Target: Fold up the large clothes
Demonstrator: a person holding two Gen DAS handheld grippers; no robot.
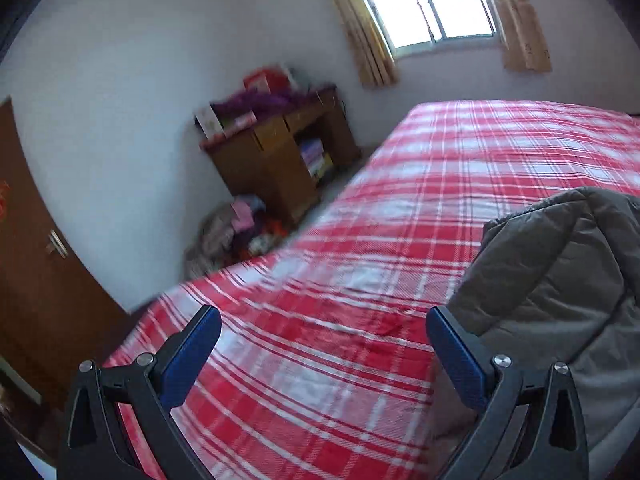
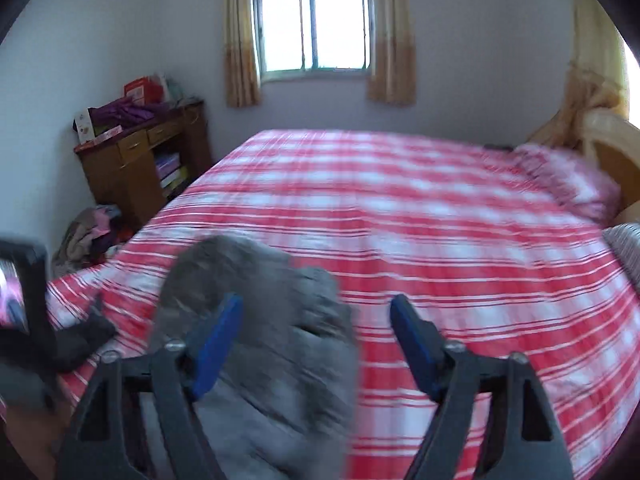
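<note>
A grey padded jacket point(image 1: 560, 280) lies bunched on the near part of a bed with a red-and-white plaid sheet point(image 1: 380, 208). In the left wrist view it is on the right, partly behind the right finger. My left gripper point(image 1: 322, 314) hangs wide open over bare sheet, with nothing between its blue pads. In the right wrist view the jacket point(image 2: 260, 340) lies blurred under and behind the left finger point(image 2: 218, 344). My right gripper point(image 2: 316, 302) is open above it, its pads not pressing on the cloth. The plaid sheet point(image 2: 440, 220) stretches beyond.
A wooden desk point(image 2: 140, 160) piled with purple cloth and boxes stands at the far left wall, with a heap of clothes point(image 2: 88, 232) on the floor beside it. A pillow point(image 2: 568, 180) and wooden headboard point(image 2: 612, 136) are at right. A brown door point(image 1: 36, 264) is left.
</note>
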